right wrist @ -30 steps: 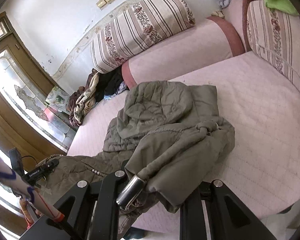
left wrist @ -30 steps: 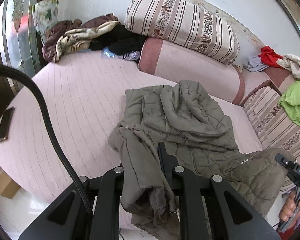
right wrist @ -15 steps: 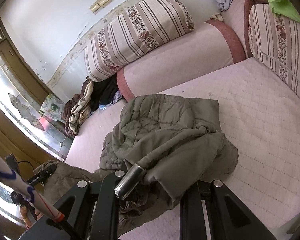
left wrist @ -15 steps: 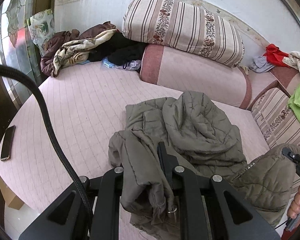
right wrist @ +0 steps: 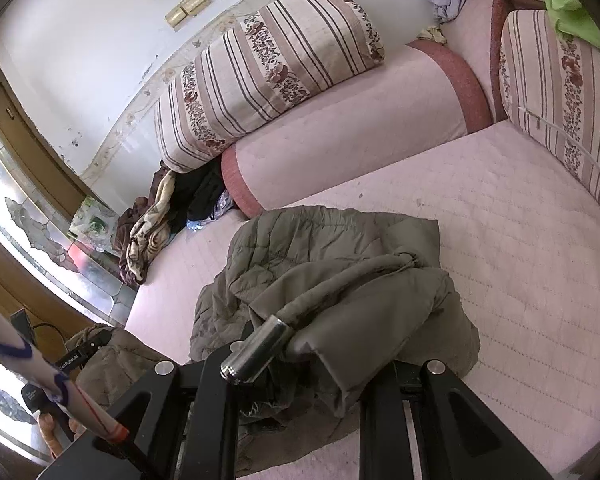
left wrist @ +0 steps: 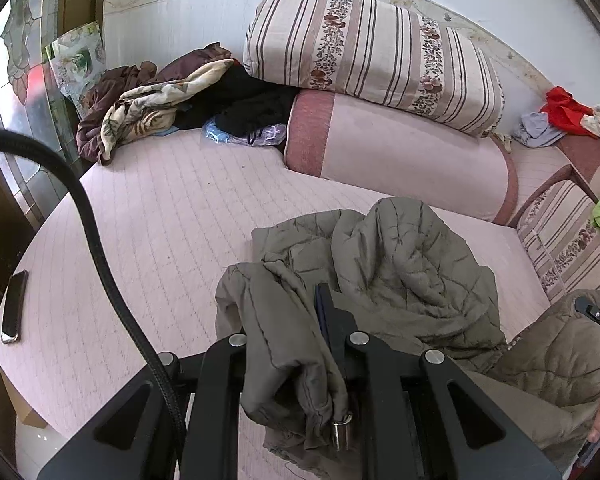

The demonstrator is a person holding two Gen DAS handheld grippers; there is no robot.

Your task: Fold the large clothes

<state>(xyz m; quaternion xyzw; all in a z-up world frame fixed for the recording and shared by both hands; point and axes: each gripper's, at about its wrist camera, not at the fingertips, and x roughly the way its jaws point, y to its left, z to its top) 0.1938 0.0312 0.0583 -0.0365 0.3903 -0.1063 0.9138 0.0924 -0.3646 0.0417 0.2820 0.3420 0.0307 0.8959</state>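
Two grippers hold an olive quilted jacket (left wrist: 404,264) bunched on a pink bed (left wrist: 160,208).

Left wrist view: left gripper (left wrist: 296,344) pinches a hem fold. Right wrist view: right gripper (right wrist: 300,356) pinches fabric beside a metal toggle (right wrist: 256,354); pulling evenly should keep the fold straight.

The left black angular plastic gripper (left wrist: 296,344) carries silver round screws and a braided black cable (left wrist: 100,248). The right black gripper (right wrist: 300,364) matches it. A white sleeve with blue and red stripes (right wrist: 40,368) shows near left.
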